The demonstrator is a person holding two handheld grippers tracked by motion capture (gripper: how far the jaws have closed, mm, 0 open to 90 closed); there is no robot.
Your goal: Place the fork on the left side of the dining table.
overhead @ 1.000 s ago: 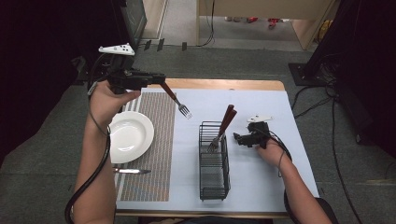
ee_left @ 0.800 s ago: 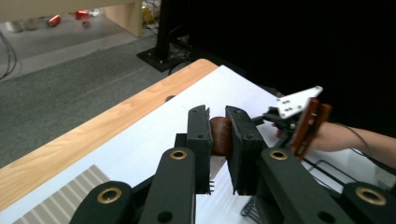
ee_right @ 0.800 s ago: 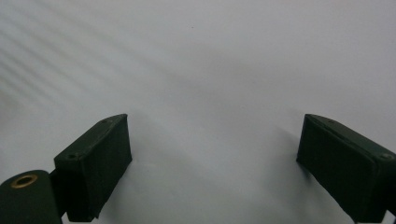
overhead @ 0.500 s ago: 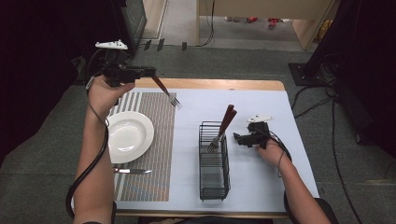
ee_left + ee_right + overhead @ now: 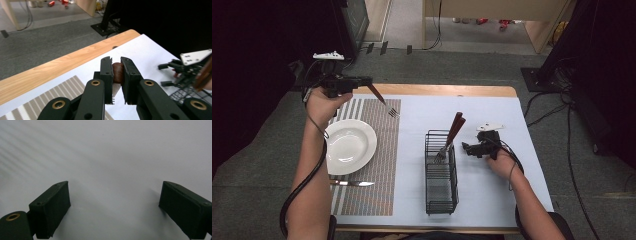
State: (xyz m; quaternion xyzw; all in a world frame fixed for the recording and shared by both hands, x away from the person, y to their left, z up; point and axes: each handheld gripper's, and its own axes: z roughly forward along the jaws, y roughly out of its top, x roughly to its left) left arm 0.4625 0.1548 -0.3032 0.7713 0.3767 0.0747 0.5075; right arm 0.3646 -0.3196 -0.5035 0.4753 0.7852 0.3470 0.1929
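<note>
Gripped a fork [image 5: 382, 99] by its brown handle in the left claw [image 5: 364, 81], jaws drawn narrow around the handle, above the far end of the striped placemat [image 5: 377, 192]. Pointed the fork's long axis away from the claw, toward the person's right and downward, tines lowest and seemingly clear of the mat. In the left gripper view, pinched the same rounded handle [image 5: 117, 72] close between the two pads of the claw [image 5: 116, 62]. Found the white plate [image 5: 347, 146] on the mat, nearer the person than the claw, and a knife [image 5: 353, 183] crosswise on the mat nearer still. Judged the bare strip of mat beside the plate a likely resting place: a draw back toward the person, then a lowering. Rested the right claw [image 5: 468, 148] on the white sheet of the bench [image 5: 497, 195], spread wide and empty [image 5: 113, 202], just right of the wire basket [image 5: 441, 192] with another brown-handled utensil [image 5: 453, 134] leaning in it. Judged the left hand much nearer the plate.
</note>
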